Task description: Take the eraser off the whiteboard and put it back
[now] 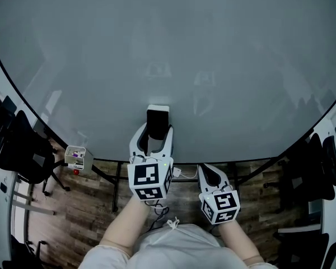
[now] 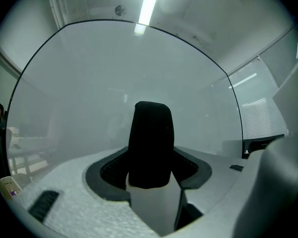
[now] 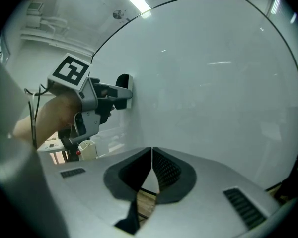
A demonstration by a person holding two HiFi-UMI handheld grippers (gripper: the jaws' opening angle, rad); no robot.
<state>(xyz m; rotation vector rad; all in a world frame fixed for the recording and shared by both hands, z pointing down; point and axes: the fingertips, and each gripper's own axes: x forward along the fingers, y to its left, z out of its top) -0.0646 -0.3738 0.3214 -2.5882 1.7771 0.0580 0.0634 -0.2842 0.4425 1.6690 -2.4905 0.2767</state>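
A large whiteboard (image 1: 168,55) fills most of the head view. The eraser (image 1: 158,122), white-bodied with a black felt face, sits between the jaws of my left gripper (image 1: 151,136), which is shut on it. In the left gripper view the eraser (image 2: 150,143) stands upright between the jaws, in front of the whiteboard (image 2: 114,68). The right gripper view shows the eraser (image 3: 124,90) with its end against the whiteboard (image 3: 213,83). My right gripper (image 1: 211,175) is lower, near the board's bottom edge. Its jaws (image 3: 152,152) are shut with nothing between them.
A small white box (image 1: 75,157) with markers hangs at the board's lower left. Black chairs stand at the left (image 1: 22,144) and right (image 1: 319,167). The board's black stand legs (image 1: 116,184) rise from a wooden floor (image 1: 73,217) below.
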